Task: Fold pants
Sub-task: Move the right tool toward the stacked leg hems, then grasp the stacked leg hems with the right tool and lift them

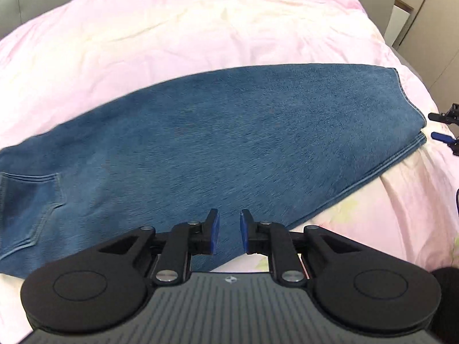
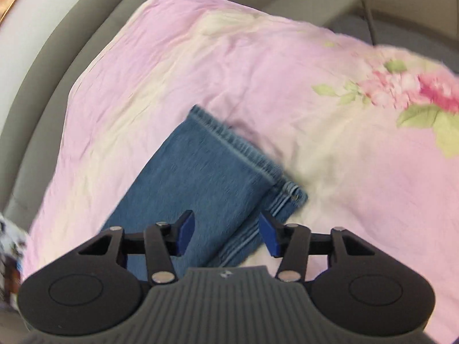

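Blue jeans (image 1: pixel 229 132) lie folded lengthwise across a pink bedspread (image 1: pixel 172 28), with a back pocket (image 1: pixel 28 197) at the left and the leg ends toward the right. My left gripper (image 1: pixel 229 220) hovers over the near edge of the denim, its blue pads a narrow gap apart with nothing between them. My right gripper (image 1: pixel 437 126) shows at the far right, just beyond the hems, and it is open. In the right wrist view the stacked hems (image 2: pixel 243 152) lie ahead of the right gripper (image 2: pixel 226 220), whose jaws stand wide over the leg and grip nothing.
The bedspread has a pink flower print (image 2: pixel 416 91) to the right of the hems. A grey padded surround (image 2: pixel 43 100) runs along the bed's left side. A pale chair (image 2: pixel 315 3) and cabinets (image 1: pixel 416 14) stand beyond the far edge.
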Motion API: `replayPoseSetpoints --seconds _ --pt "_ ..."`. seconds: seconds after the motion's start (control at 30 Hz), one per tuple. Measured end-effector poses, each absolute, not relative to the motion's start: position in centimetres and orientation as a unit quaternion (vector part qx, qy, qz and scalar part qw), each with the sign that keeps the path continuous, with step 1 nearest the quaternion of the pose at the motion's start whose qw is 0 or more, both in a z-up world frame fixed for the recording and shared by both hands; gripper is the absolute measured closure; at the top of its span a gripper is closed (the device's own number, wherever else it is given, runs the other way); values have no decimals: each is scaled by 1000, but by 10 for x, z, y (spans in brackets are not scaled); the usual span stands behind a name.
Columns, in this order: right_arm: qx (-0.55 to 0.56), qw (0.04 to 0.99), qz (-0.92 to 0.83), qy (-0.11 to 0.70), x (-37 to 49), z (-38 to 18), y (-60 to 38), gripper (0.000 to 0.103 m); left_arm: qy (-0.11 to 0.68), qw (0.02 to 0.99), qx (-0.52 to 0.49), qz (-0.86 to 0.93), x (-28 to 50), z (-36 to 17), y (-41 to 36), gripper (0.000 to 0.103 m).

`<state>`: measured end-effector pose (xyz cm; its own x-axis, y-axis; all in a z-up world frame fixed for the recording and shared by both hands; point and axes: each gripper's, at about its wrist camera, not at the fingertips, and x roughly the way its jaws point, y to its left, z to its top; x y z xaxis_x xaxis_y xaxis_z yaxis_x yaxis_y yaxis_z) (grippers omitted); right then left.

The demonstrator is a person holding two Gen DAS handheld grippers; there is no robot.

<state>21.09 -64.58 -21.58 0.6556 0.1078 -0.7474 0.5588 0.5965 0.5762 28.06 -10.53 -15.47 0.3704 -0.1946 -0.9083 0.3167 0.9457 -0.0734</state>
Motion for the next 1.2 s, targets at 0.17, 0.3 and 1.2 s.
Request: replayPoseSetpoints --seconds 0.17,0.3,1.2 --pt "486 769 -148 387 231 -251 -660 69 549 820 64 -148 289 -166 -125 84" --pt "521 752 -148 376 232 -272 -669 98 555 818 66 -136 298 -170 -132 84" --pt "493 762 -150 392 200 -272 -675 68 461 764 363 -270 235 -239 -223 64"
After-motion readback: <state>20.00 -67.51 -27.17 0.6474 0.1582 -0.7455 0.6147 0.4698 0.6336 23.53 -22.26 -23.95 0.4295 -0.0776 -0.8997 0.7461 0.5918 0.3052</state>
